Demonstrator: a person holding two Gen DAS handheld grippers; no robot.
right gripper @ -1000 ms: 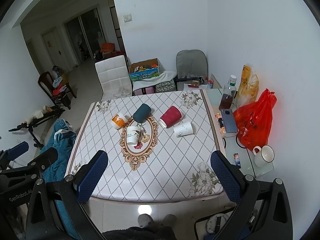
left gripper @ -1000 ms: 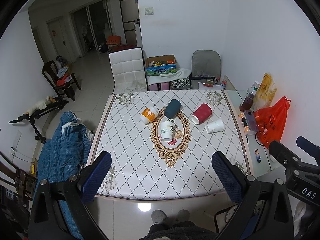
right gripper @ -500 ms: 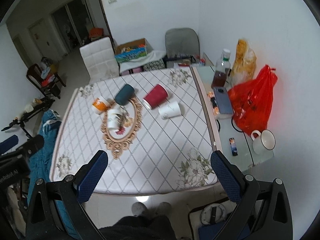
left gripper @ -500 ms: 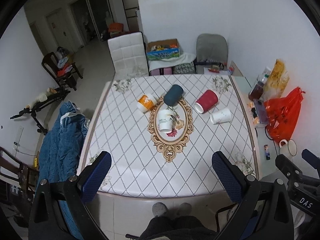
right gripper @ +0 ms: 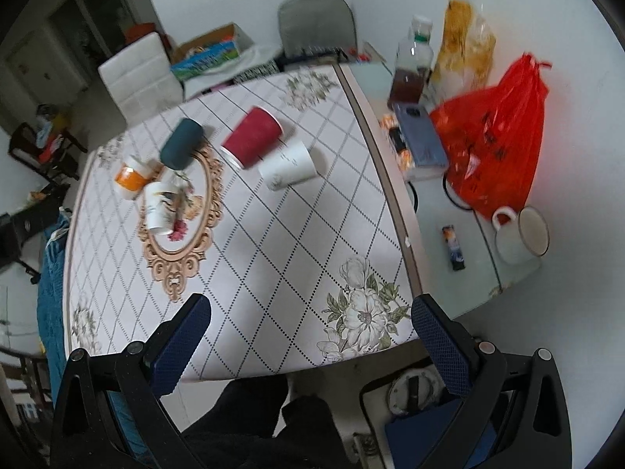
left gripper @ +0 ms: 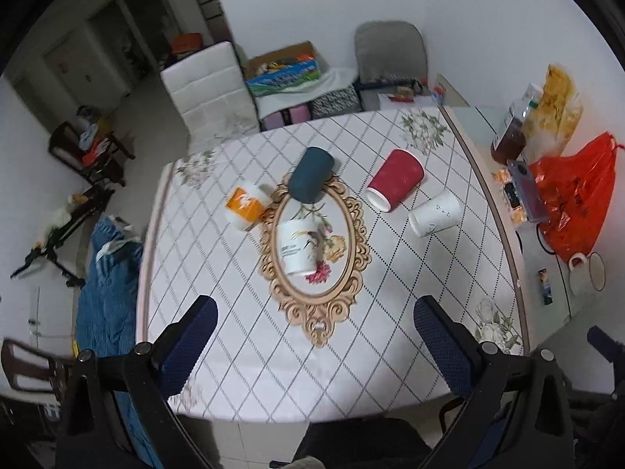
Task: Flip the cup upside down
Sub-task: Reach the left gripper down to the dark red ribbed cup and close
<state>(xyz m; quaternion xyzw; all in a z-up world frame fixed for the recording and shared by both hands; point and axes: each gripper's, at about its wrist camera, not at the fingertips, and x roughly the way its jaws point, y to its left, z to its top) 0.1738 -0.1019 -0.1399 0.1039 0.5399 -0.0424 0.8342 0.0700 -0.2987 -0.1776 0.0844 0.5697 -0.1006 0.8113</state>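
**Paper cups lie tipped, waiting for you**

Your left gripper (left gripper: 314, 338) is wide open and holds nothing. Five cups lie on their sides far ahead: orange cup (left gripper: 246, 205), blue, flowery, red, white. Your right gripper (right gripper: 308, 330) gapes empty too.

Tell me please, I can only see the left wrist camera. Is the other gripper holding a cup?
Observer: No. The right gripper is open and holds nothing; its fingers frame the near right corner of the table.
Operator: Is there anything on the floor over there?
Observer: Yes, a round white thing lies on the floor just past that corner. It is too blurred to name.
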